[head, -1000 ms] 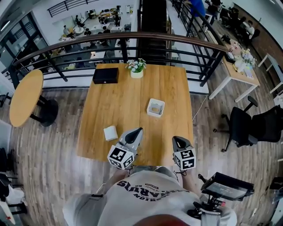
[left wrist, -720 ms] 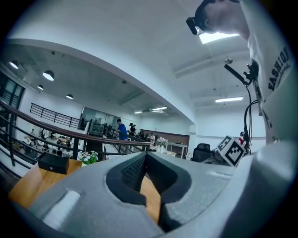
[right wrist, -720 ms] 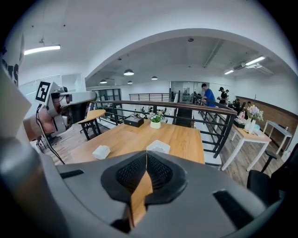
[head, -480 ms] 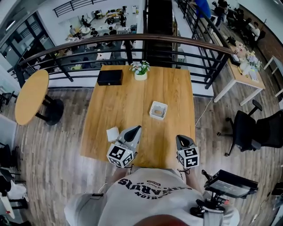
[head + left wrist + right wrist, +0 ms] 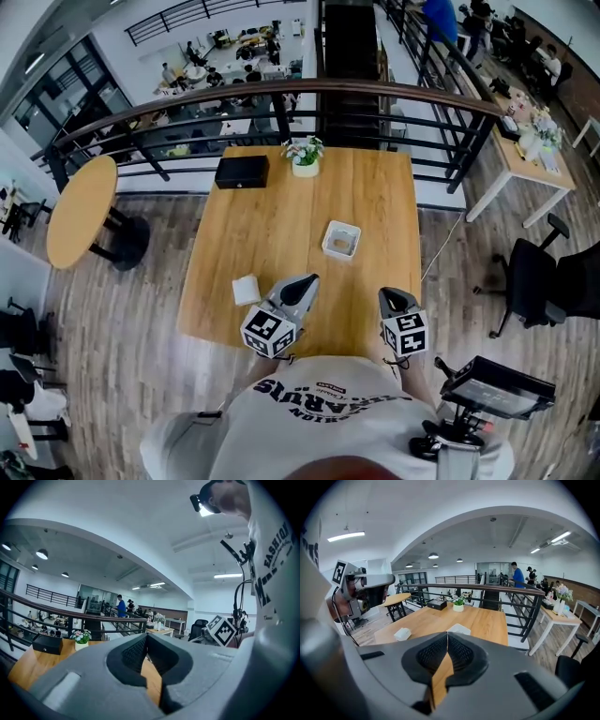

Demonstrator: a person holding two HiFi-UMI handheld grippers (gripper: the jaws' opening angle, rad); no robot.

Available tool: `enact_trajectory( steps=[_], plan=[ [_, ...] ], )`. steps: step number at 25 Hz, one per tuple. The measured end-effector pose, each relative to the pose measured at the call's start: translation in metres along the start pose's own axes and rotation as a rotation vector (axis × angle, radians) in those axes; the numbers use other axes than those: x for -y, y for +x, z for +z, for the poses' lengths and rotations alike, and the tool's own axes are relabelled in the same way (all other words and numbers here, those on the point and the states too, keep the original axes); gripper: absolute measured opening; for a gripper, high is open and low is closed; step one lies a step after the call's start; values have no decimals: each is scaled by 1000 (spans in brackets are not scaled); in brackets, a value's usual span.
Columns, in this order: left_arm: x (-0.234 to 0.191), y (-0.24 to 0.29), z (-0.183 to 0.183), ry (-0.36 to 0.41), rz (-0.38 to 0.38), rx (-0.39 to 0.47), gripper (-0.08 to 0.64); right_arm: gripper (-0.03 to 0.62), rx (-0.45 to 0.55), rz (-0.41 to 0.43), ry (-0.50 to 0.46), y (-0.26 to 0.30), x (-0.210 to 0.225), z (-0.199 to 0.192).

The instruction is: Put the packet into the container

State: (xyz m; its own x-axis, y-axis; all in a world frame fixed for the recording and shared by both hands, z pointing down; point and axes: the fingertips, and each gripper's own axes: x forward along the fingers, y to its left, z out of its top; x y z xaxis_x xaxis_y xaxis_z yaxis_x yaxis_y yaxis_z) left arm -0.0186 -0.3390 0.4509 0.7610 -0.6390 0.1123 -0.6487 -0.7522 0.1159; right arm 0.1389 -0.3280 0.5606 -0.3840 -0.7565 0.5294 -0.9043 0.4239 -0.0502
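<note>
Well, the left gripper (image 5: 305,280) and right gripper (image 5: 388,294), low centre, are both clenched on nothing. The packet (image 5: 247,290) lies flat at the table's (image 5: 272,206) lower left, squarish, slightly skewed, well apart from the container (image 5: 341,241).

Open table (image 5: 272,225) ahead of left claw (image 5: 307,279) and right claw (image 5: 386,294). Packet (image 5: 246,289) just left of left claw. Container (image 5: 341,241) ahead, between both. Black box (image 5: 242,172) and flower pot (image 5: 306,160) far beyond.

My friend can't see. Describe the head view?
From above, a person holds the left gripper and right gripper, both shut and empty, over the near end of a wooden table. A white packet lies left of the left gripper; the white container sits farther up the table.
</note>
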Motion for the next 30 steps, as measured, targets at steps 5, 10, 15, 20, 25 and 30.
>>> enact_trajectory(
  steps=[5,10,15,20,25,30],
  plan=[
    [-8,2,-1,2,22,-22,0,9,-8,18,-8,7,3,0],
    [-31,0,-11,26,85,-72,32,9,13,9,14,10,11,4],
    [-73,-7,-21,114,162,-181,140,9,-8,6,29,11,14,-3],
    [-117,-17,-43,146,189,-324,280,9,-20,-8,51,9,22,-15],
    [-166,-32,-94,275,176,-594,411,9,-44,-22,74,2,31,-26],
    [-216,-54,-178,422,91,-953,430,9,-59,-42,88,-8,41,-38]
  ],
)
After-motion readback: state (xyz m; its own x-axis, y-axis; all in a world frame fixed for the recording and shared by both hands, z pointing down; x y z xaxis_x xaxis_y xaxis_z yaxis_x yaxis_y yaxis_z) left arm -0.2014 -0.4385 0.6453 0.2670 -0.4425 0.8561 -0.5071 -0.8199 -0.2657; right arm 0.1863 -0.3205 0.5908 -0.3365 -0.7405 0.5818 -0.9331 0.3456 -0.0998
